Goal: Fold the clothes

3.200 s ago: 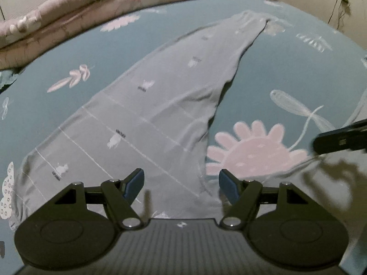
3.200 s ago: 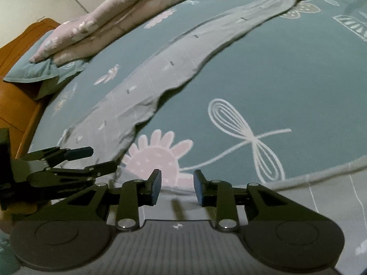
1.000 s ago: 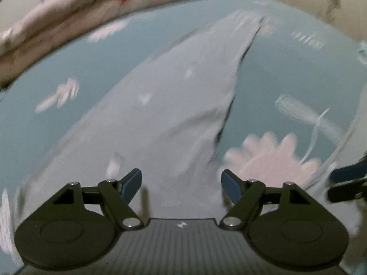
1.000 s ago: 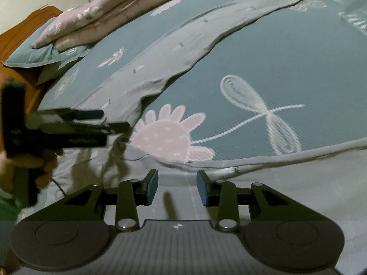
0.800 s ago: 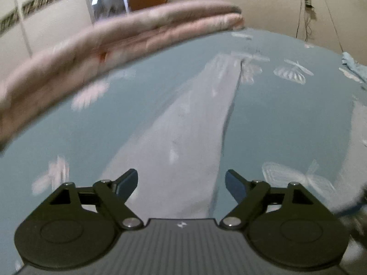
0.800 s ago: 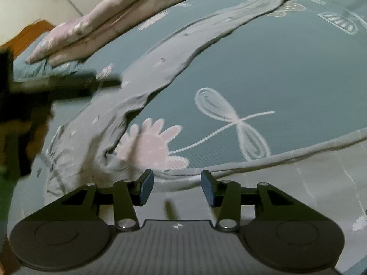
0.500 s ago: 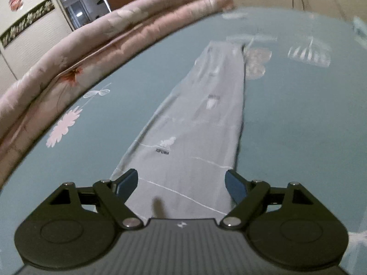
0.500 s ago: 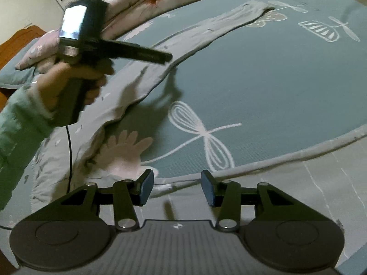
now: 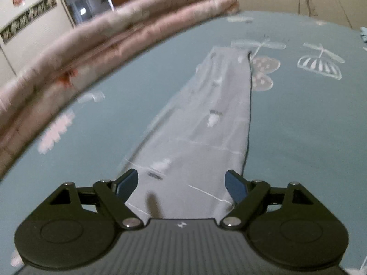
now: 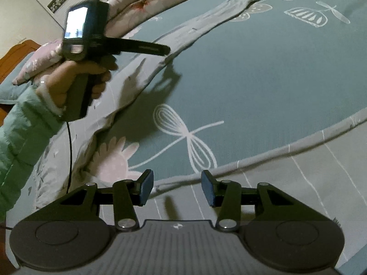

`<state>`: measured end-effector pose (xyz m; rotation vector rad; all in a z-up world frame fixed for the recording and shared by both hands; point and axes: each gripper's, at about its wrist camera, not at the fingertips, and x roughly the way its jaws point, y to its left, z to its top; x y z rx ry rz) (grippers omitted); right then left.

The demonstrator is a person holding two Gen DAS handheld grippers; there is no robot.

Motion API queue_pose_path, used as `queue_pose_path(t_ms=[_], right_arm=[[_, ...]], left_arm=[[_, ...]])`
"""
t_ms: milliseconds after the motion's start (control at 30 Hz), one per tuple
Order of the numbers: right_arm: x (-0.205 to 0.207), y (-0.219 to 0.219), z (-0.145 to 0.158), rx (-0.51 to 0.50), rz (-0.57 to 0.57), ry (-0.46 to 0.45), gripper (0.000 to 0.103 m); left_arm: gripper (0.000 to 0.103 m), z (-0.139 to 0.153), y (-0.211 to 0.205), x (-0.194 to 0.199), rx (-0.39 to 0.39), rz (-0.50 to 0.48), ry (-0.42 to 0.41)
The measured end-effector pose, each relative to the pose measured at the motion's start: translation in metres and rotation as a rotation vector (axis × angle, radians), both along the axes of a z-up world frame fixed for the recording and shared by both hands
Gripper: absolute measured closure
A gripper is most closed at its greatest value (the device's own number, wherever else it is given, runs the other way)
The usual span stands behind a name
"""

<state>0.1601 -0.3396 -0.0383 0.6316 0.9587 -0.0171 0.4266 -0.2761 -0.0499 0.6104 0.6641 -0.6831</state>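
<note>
Grey trousers lie spread on the teal bedsheet (image 9: 302,133). One leg (image 9: 206,123) runs straight away from my left gripper (image 9: 181,178) to its far cuff. That gripper hovers over the leg with its jaws wide open and nothing between them. In the right wrist view the left gripper (image 10: 160,49) is held by a hand (image 10: 75,78) above the same leg (image 10: 183,32). My right gripper (image 10: 176,181) stands open just over the hemmed edge of the other leg (image 10: 298,171), gripping nothing.
A folded pink quilt (image 9: 91,45) lies along the far side of the bed. A pillow (image 10: 13,87) and a wooden headboard (image 10: 16,50) are at the left. A green sleeve (image 10: 20,123) and a black cable (image 10: 68,151) cross the trousers' upper part.
My left gripper has swung from the trousers' upper part out along the leg toward the cuff. The right gripper's jaws have widened a little and it has shifted slightly.
</note>
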Motion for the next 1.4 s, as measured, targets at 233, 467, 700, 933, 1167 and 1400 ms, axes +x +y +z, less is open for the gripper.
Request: queue_pose_path(t_ms=[233, 467, 700, 933, 1167, 1400], right_arm=[[0.000, -0.013, 0.003, -0.010, -0.014, -0.018, 0.051], [-0.005, -0.020, -0.001, 0.011, -0.035, -0.012, 0.051], [-0.012, -0.023, 0.004, -0.007, -0.047, -0.011, 0.050], [-0.014, -0.013, 0.013, -0.048, -0.052, -0.006, 0.047], [-0.008, 0.013, 0.019, -0.088, -0.009, 0.010, 0.046], [0.002, 0.051, 0.018, -0.185, 0.129, 0.033, 0.046]], left_arm=[[0.020, 0.026, -0.014, 0.004, -0.030, -0.062, -0.048], [0.019, 0.000, -0.028, 0.040, 0.019, 0.027, 0.036], [0.019, 0.037, 0.010, 0.038, -0.086, 0.050, 0.075], [0.019, 0.078, 0.101, -0.005, -0.106, 0.068, 0.063], [0.016, 0.087, 0.210, -0.065, -0.104, 0.202, 0.131], [0.016, 0.051, 0.279, -0.131, -0.092, 0.286, 0.311]])
